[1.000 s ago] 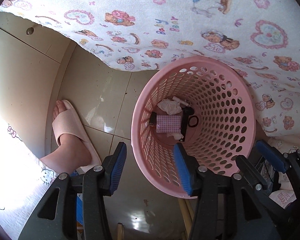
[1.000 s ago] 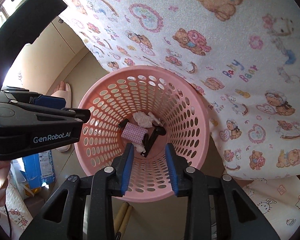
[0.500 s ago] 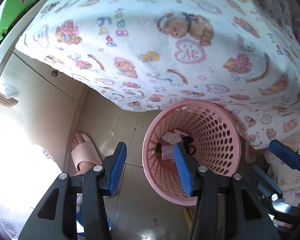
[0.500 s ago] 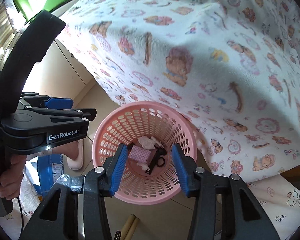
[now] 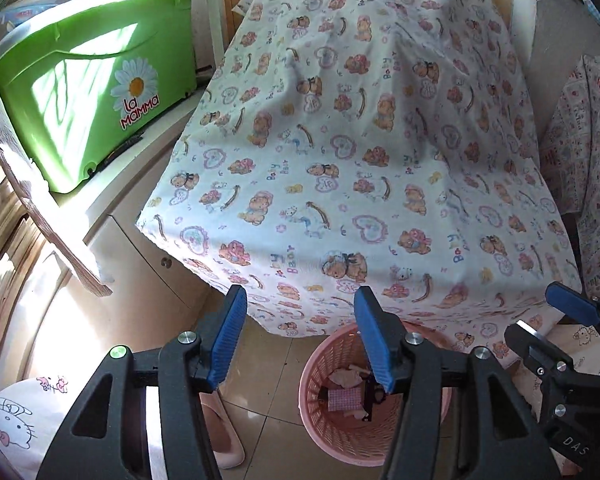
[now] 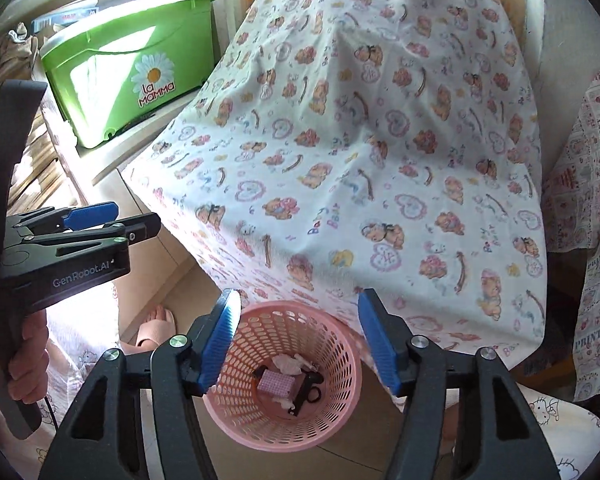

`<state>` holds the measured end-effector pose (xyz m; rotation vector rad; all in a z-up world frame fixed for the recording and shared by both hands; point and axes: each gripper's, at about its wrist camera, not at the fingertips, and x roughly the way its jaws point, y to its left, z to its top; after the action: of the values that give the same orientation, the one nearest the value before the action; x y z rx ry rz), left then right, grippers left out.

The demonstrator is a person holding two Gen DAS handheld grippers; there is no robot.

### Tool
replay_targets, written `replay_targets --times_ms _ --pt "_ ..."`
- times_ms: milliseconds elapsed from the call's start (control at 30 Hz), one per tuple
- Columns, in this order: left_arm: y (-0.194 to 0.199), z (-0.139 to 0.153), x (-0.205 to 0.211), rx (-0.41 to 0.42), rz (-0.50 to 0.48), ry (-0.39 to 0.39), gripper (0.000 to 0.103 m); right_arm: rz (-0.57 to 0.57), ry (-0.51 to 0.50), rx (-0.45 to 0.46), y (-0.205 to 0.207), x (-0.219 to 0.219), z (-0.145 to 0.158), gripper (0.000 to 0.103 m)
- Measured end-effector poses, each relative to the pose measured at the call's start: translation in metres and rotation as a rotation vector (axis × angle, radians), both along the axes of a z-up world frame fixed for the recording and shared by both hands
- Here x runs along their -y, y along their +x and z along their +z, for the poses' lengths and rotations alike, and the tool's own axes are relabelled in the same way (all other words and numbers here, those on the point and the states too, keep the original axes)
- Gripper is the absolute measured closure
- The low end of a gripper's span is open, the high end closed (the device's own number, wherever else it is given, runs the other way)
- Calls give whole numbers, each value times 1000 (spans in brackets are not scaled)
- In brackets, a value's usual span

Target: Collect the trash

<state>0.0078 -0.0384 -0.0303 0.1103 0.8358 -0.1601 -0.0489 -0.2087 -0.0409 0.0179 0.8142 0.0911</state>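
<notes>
Trash (image 6: 288, 380) lies in the pink basket (image 6: 340, 412), well below both grippers' just-spreading, empty fingers (image 6: 220, 344).

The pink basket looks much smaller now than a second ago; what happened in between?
Both grippers rose away from the pink basket and tipped up, so the teddy-bear cloth fills the views. The left gripper and right gripper have just been opening, with nothing between their jaws. The trash stayed in the basket, which stayed put.
</notes>
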Motion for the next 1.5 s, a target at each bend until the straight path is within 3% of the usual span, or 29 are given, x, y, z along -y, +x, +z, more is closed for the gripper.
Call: replay_targets --times_ms 67,133,200,300,367,533,667,1000,1500 --pt "-6 11 0 56 -5 6 42 -9 18 16 1 6 6 37" --pt "-16 20 1 130 13 34 21 -27 38 29 -1 12 10 35" --pt "-22 25 1 176 28 52 13 -61 35 52 -3 17 12 27" --pt "-23 28 -4 198 35 35 7 -107 30 113 -9 21 18 15" --pt "-24 30 -5 217 41 34 2 -118 32 136 -10 24 22 15" --pt "-27 33 -5 250 34 31 1 -152 48 175 -13 29 27 11" --pt "-28 32 -3 256 41 44 1 -158 27 207 -16 28 31 1" --pt "-33 34 -2 293 50 55 1 -138 8 210 -17 21 30 1" --pt "-28 34 -10 267 75 25 1 -145 10 204 -17 23 29 1"
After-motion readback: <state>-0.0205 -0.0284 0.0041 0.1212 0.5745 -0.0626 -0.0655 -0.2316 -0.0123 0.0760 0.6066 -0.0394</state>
